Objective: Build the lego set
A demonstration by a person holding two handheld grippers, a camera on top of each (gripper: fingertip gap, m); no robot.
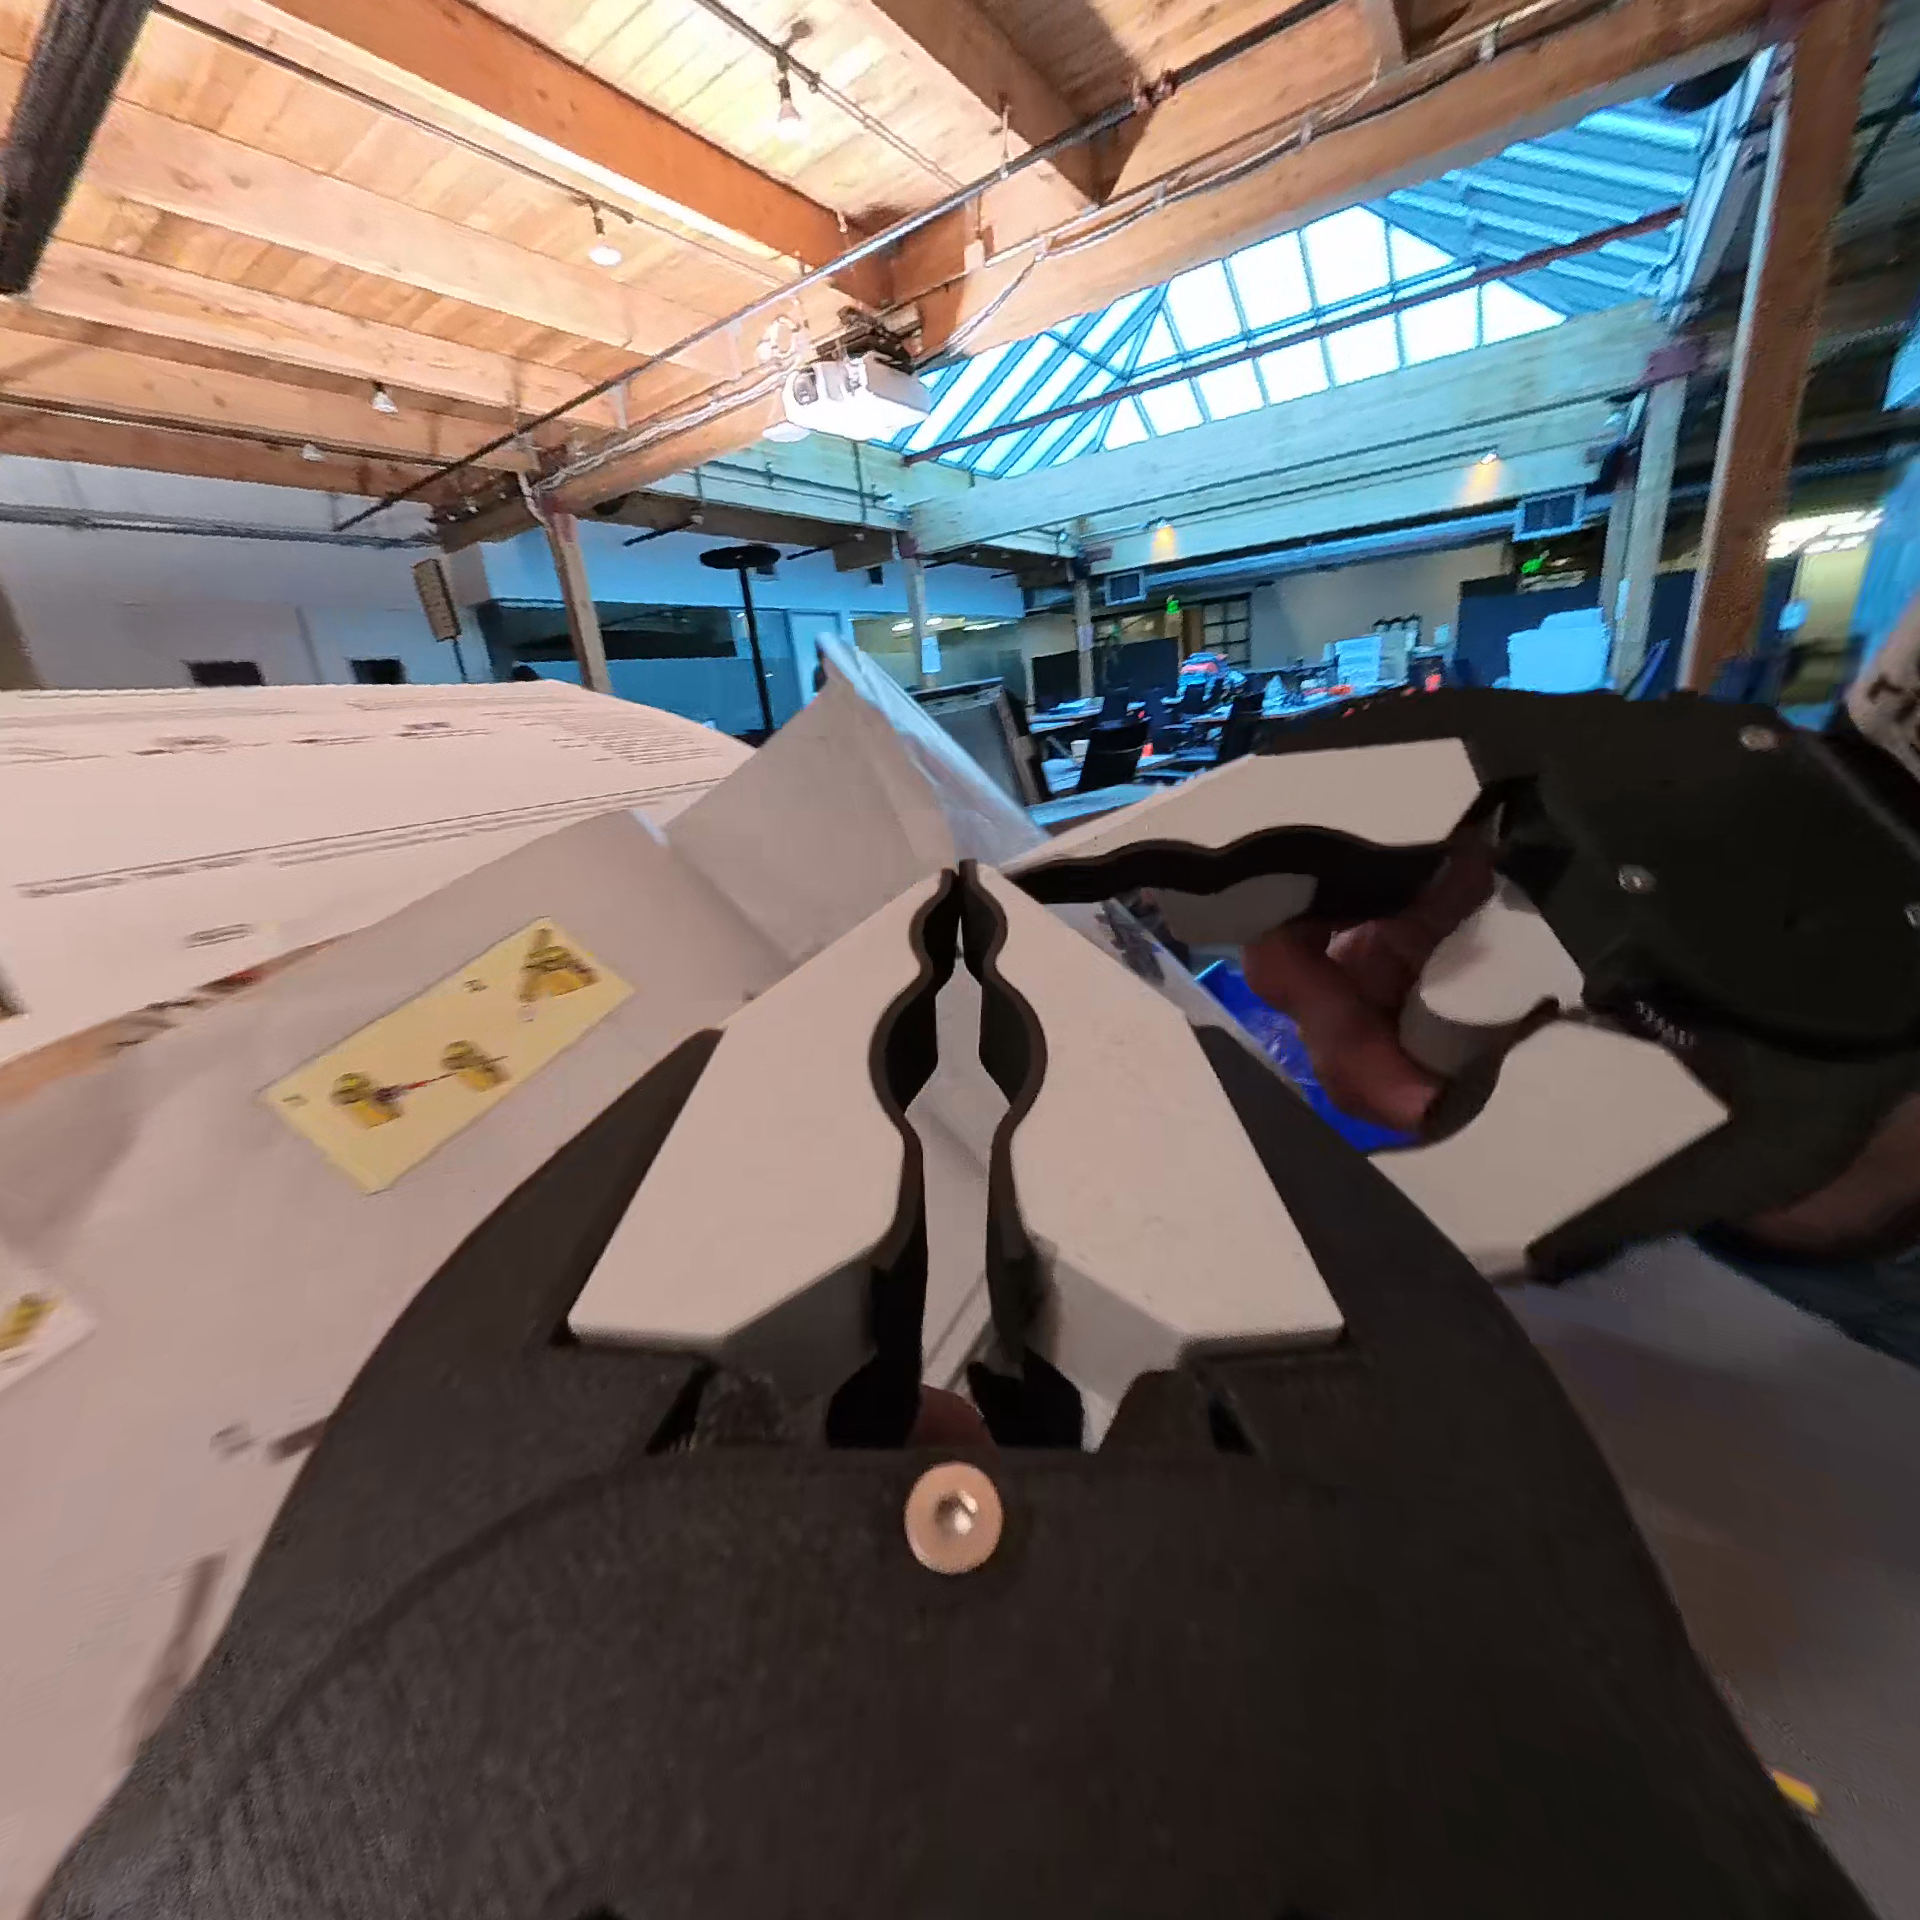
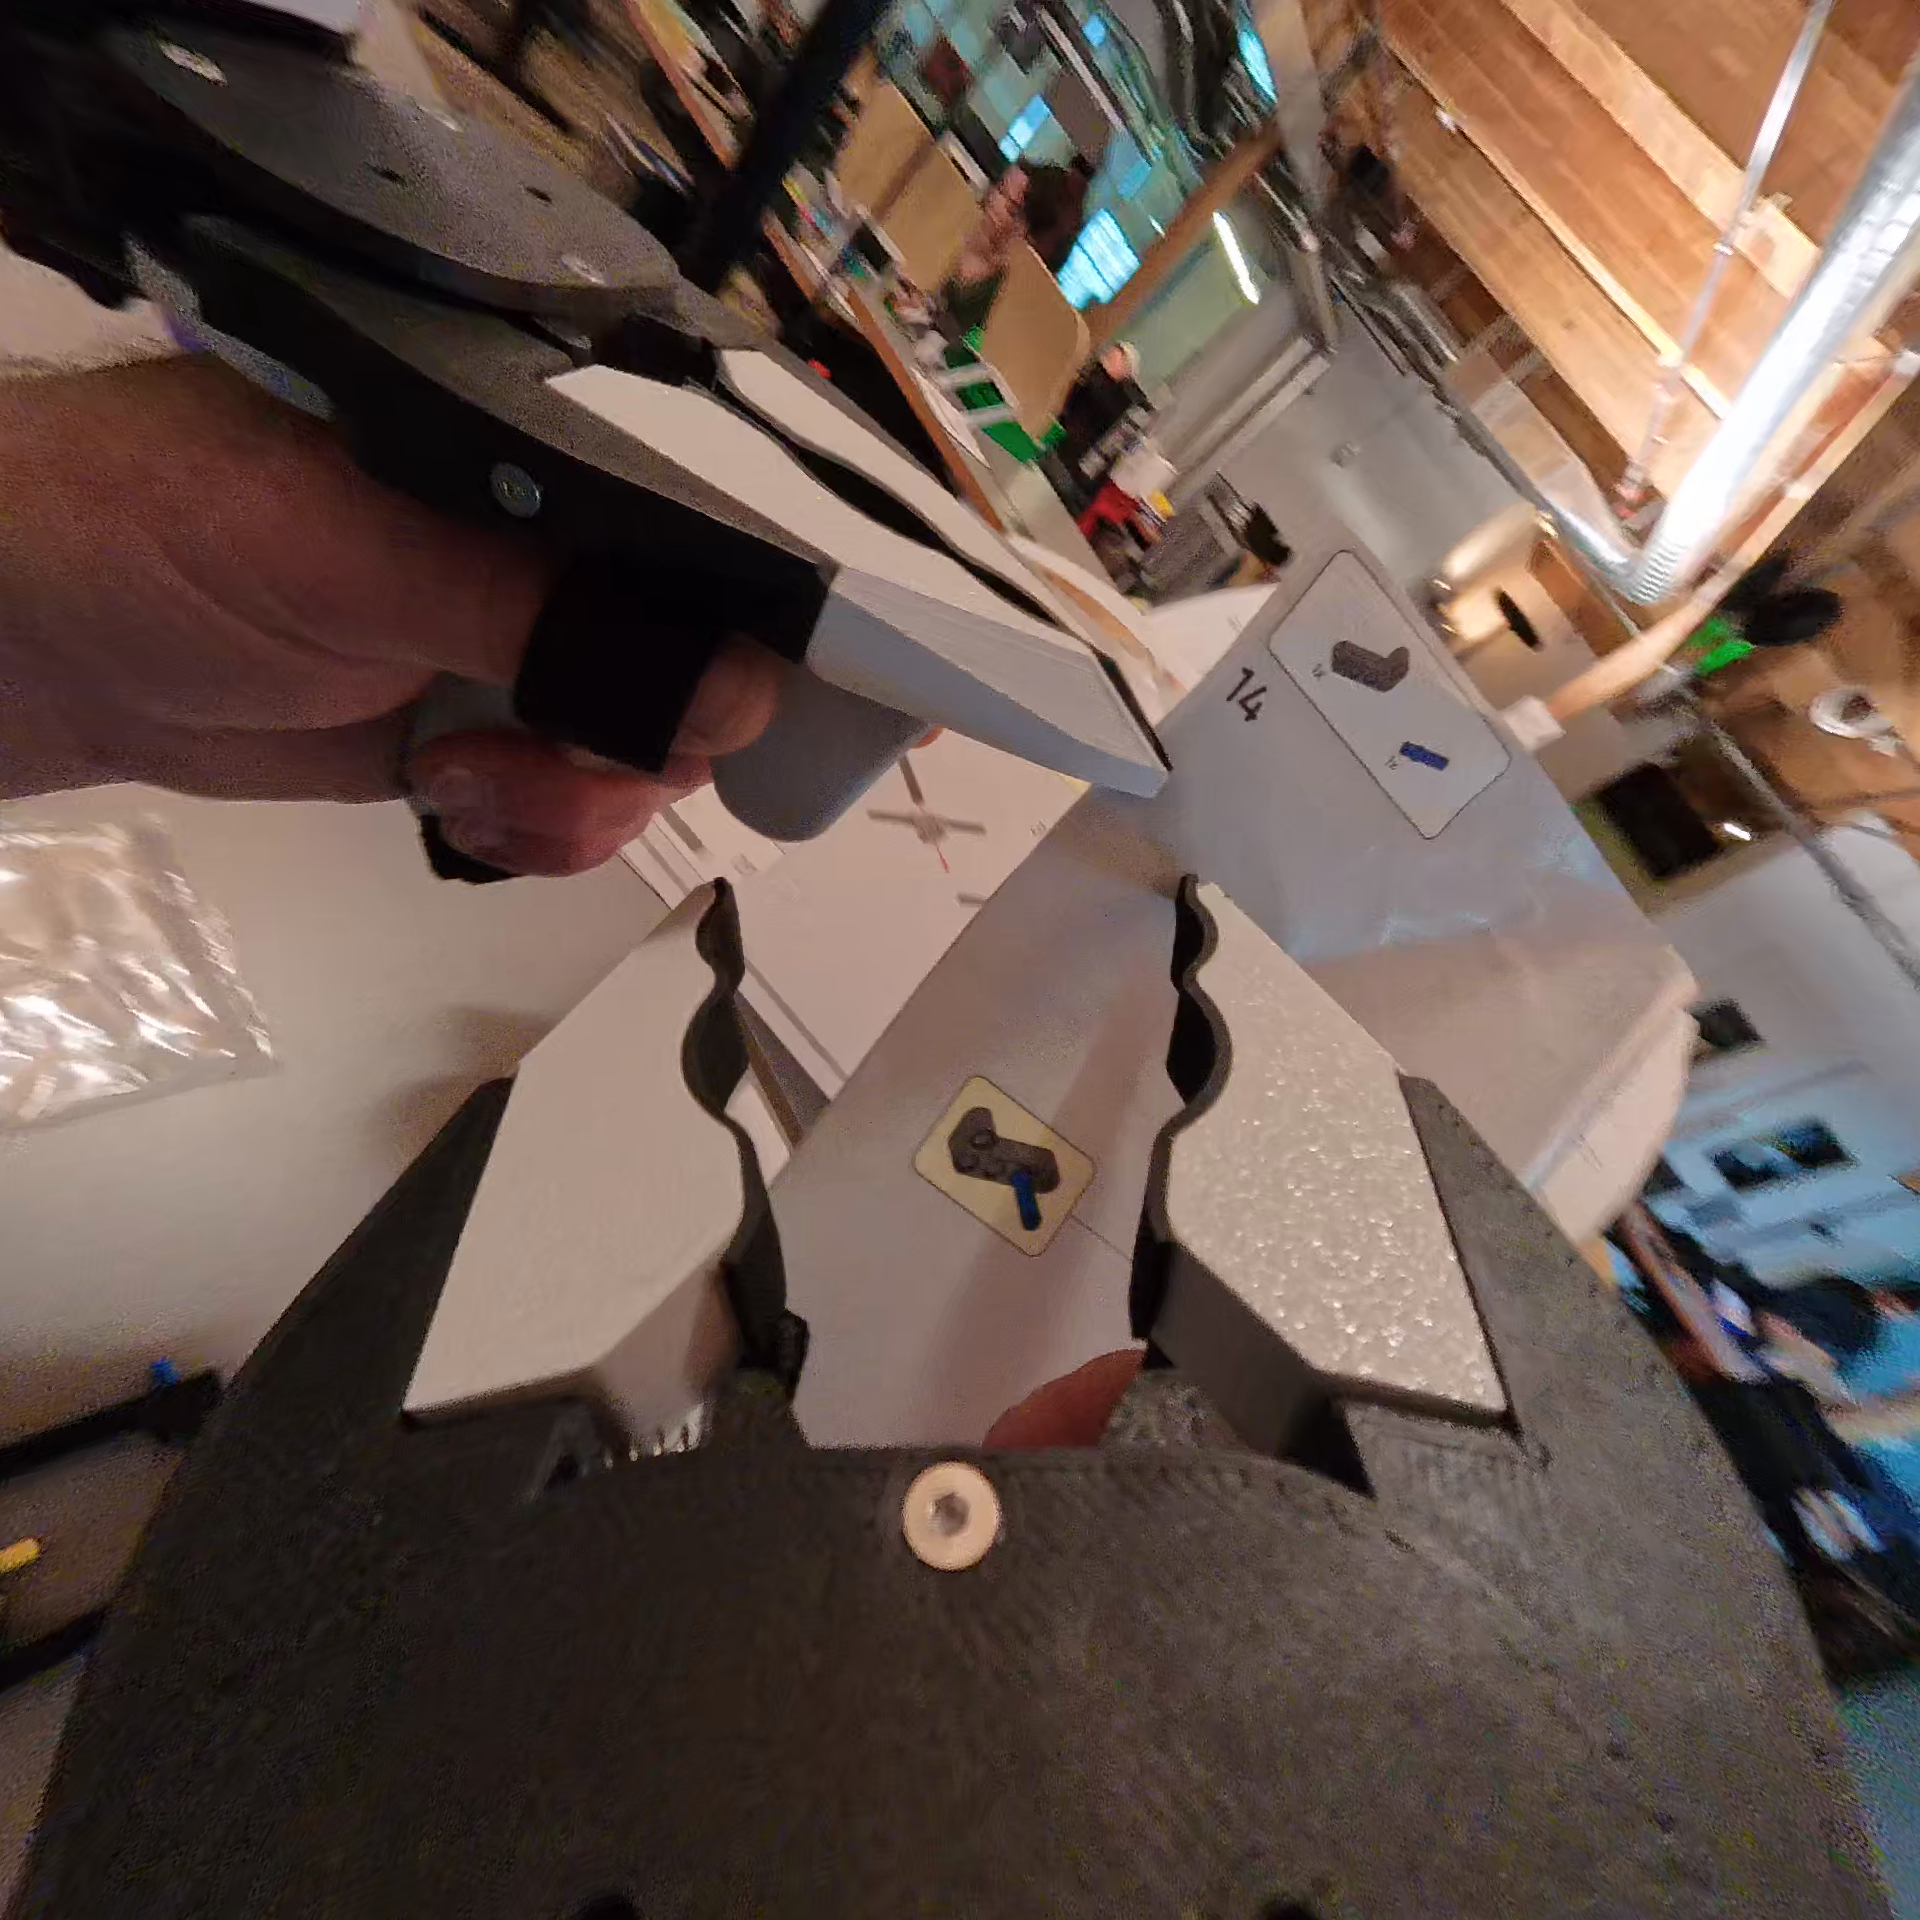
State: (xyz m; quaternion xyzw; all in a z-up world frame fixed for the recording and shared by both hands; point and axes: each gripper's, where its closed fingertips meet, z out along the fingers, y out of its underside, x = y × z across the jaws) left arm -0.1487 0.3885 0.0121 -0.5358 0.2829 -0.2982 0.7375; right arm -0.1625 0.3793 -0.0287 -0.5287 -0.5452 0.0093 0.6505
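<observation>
Lego booklet [image 1: 436, 1039] pages fill the near left of the left wrist view, lifted up off the table and bent. One page has a yellow box [image 1: 447, 1049] with small pictures of yellow parts. The page is blurry at its near edge.

The left gripper [image 1: 958, 914] has its jaws pressed together at the tips, and they pinch a page of the booklet there. The page runs up between the two white fingers [image 1: 790, 1164], and a folded part of it stands up just behind the tips.

The right gripper [image 1: 1049, 883] comes in from the right in that same view. A hand [image 1: 1340, 1018] holds its handle. Its tips are at the page edge, just beside the left gripper's tips.

In the right wrist view, the right gripper [image 2: 951, 914] has its jaws wide apart. A grey page [image 2: 997, 1091] of the booklet lies in the gap between them, with a small yellow box [image 2: 1003, 1164] showing a dark part and a blue pin. It does not look squeezed. Farther up the page is a white box [image 2: 1387, 691] with a grey part and a blue pin.

The left gripper [image 2: 1143, 769] reaches in from the left, held by a hand [image 2: 312, 623]. Its tips meet the page just past the right gripper's fingers.

A clear plastic bag [image 2: 114, 956] lies on the white table [image 2: 343, 1091] at the far left. The room behind is blurry, with wood beams [image 1: 520, 104] overhead.
</observation>
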